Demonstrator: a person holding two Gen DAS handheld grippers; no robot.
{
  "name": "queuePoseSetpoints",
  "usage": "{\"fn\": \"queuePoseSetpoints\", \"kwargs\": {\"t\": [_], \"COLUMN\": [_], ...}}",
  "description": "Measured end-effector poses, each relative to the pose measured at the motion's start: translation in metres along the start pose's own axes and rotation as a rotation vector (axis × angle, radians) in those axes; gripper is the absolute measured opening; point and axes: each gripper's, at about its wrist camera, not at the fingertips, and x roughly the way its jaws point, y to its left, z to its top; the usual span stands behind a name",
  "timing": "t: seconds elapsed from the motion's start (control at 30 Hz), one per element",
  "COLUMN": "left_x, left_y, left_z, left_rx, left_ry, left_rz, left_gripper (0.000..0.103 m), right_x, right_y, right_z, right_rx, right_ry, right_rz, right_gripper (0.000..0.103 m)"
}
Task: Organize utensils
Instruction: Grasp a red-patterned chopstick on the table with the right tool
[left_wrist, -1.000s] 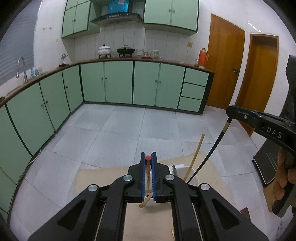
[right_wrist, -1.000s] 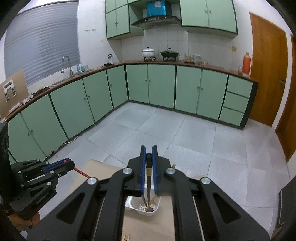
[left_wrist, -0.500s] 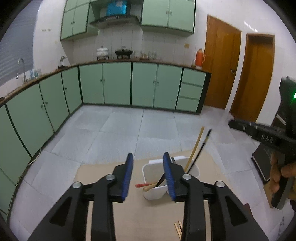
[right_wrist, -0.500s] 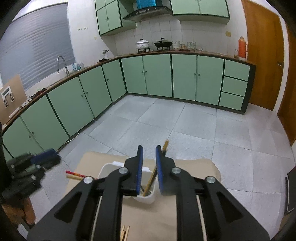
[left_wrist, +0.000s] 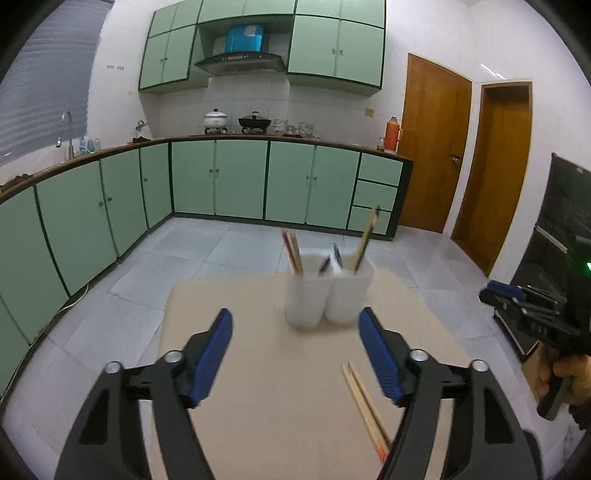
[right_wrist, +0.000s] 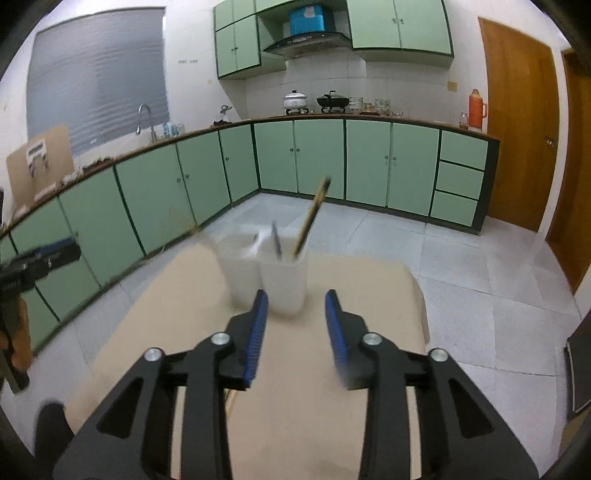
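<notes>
While both my claws hang over the tan table (left_wrist: 258, 406) with nothing between their pads, the thing left to sort is the pair of chopsticks (left_wrist: 364, 402) lying loose on the board. My left gripper (left_wrist: 295, 354) has its jaws opening wide and empty; my right gripper (right_wrist: 295, 332) is opening too, narrower, also empty. The white holder (left_wrist: 328, 291), two cups side by side, stands upright ahead of both claws toward the far edge of the table, with a few utensils already leaning in each cup.

The loose pair lies just inside my left claw's right finger (left_wrist: 380, 362), nearer to me than the holder. Its long axis runs from the upper left down toward the lower right in that view, the reddish tips pointing back at me. In my right view I see only a sliver of it under the left finger, so I judge my left hand the nearer one. I would need to drop the claw and turn it across that slant.
</notes>
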Motion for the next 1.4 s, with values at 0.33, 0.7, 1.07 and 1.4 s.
{"fn": "queuePoseSetpoints", "kwargs": {"t": [0.33,0.7,1.07,1.4], "left_x": [-0.026,-0.046,-0.035,-0.016], "left_y": [-0.015,0.011,0.009,-0.009], "left_z": [-0.143,-0.179,-0.187,-0.193], "left_rx": [-0.029,-0.149,-0.138,-0.077], "left_ry": [0.038,0.03,0.059,0.102], "left_rz": [0.043,0.131,0.117,0.067], "left_gripper": [0.077,0.077,0.077,0.075], "right_x": [-0.017,0.0,0.015,0.02], "right_y": [0.049,0.097,0.112,0.064], "right_z": [-0.155,-0.204,-0.195,-0.19], "right_rx": [-0.031,-0.142,-0.151,-0.043], "right_ry": [0.108,0.171,0.143,0.143], "right_rz": [0.009,0.029,0.054,-0.01], "right_gripper": [0.038,0.038,0.037,0.005]}}
